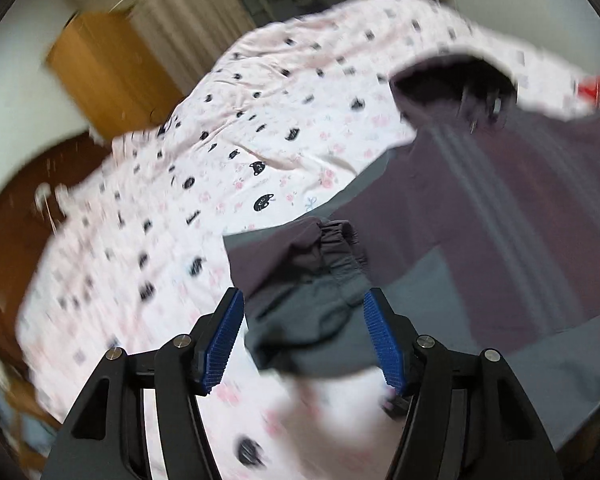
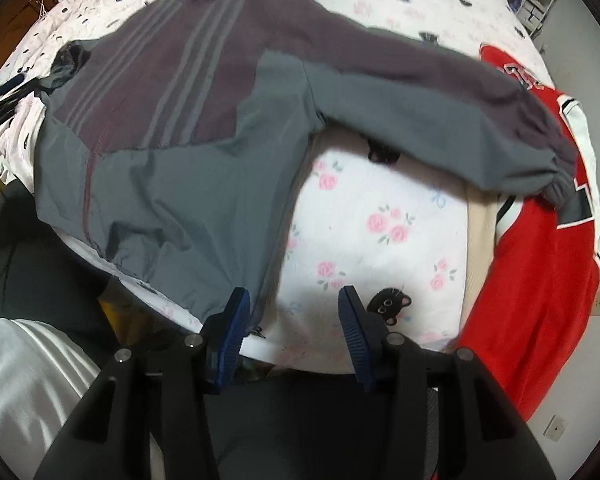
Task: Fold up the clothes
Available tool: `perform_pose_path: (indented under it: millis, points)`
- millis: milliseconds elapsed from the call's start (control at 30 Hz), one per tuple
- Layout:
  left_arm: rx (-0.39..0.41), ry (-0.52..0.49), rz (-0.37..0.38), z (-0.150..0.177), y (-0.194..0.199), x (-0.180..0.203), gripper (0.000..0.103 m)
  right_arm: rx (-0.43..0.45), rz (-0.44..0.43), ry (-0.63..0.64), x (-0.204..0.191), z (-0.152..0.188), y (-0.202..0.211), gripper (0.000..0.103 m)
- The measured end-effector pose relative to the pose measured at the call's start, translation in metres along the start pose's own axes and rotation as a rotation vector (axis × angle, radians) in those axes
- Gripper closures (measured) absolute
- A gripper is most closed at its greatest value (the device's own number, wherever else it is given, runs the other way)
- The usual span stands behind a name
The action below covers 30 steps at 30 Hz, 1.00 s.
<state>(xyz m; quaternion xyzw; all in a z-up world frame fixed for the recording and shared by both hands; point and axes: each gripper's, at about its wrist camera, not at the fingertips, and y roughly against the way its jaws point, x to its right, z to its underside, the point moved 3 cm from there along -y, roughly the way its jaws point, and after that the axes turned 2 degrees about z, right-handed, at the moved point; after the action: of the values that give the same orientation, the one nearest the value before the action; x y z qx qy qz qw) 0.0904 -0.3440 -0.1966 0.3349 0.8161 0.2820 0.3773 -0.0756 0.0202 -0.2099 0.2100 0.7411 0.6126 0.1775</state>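
Observation:
A grey and dark purple jacket [image 2: 172, 112] with three stripes lies spread on the bed, hood at the far end, one sleeve [image 2: 440, 100] stretched right onto a red jersey. My left gripper [image 1: 304, 332] is open, its blue pads on either side of the other sleeve's cuff [image 1: 332, 248], which lies bunched between the fingers. My right gripper [image 2: 292, 328] is open and empty at the bed's near edge, its left finger beside the jacket's hem corner [image 2: 224, 292]. The jacket body also shows in the left wrist view [image 1: 500, 200].
The bed sheet [image 2: 380, 220] is white-pink with roses and black cat faces. A red jersey [image 2: 540, 260] lies at the bed's right side. A wooden cabinet [image 1: 100, 68] and curtains stand beyond the bed. A person's grey clothing [image 2: 28, 380] is at the near left.

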Motion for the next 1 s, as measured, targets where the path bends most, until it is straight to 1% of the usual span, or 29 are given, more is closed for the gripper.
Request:
perform_pose_path:
  millis: [100,133,233,300,333,367,400,433,533,667,733,767,867,933,1000]
  points:
    - [-0.079,-0.132,-0.06,0.004,-0.029,0.01,0.046,0.008,0.001,0.006,-0.003,0.002,0.003,0.055]
    - [-0.093,-0.156,-0.066,0.005,-0.034,0.01,0.046,0.009,0.0,0.007,-0.006,0.002,0.004,0.055]
    - [-0.114,-0.172,-0.036,0.015,-0.039,0.013,0.045,0.01,-0.008,0.008,-0.011,0.002,0.005,0.055]
    - [-0.109,-0.157,-0.013,0.019,-0.04,0.014,0.046,0.01,-0.01,0.015,-0.014,0.004,0.007,0.056]
    - [-0.112,-0.135,0.009,0.019,-0.042,0.012,0.055,0.011,-0.011,0.018,-0.015,0.005,0.007,0.056]
    - [-0.115,-0.112,0.031,0.02,-0.043,0.01,0.075,0.011,-0.012,0.021,-0.016,0.005,0.008,0.056]
    - [-0.125,-0.077,0.053,0.02,-0.045,0.008,0.089,0.011,-0.013,0.025,-0.017,0.006,0.008,0.055]
    - [-0.139,-0.016,0.083,0.019,-0.046,0.002,0.096,0.012,-0.014,0.028,-0.019,0.007,0.009,0.056]
    - [-0.123,0.141,0.15,0.02,-0.043,-0.016,0.097,0.015,-0.009,0.052,-0.027,0.003,0.013,0.056]
    - [-0.07,0.349,0.194,0.027,-0.025,-0.046,0.097,0.017,-0.002,0.082,-0.037,-0.001,0.015,0.056]
    - [-0.057,0.505,0.218,0.036,-0.018,-0.066,0.097,0.018,-0.002,0.091,-0.042,-0.003,0.016,0.056]
    - [-0.056,0.567,0.224,0.041,-0.016,-0.074,0.097,0.02,-0.003,0.095,-0.043,-0.004,0.016,0.056]
    - [-0.067,0.784,0.227,0.064,-0.015,-0.101,0.097,0.021,-0.007,0.109,-0.049,-0.008,0.015,0.056]
    - [-0.079,0.905,0.207,0.081,-0.015,-0.116,0.096,0.023,-0.009,0.124,-0.054,-0.011,0.014,0.056]
    - [-0.073,0.945,0.151,0.092,-0.014,-0.124,0.095,0.022,-0.011,0.14,-0.059,-0.014,0.013,0.056]
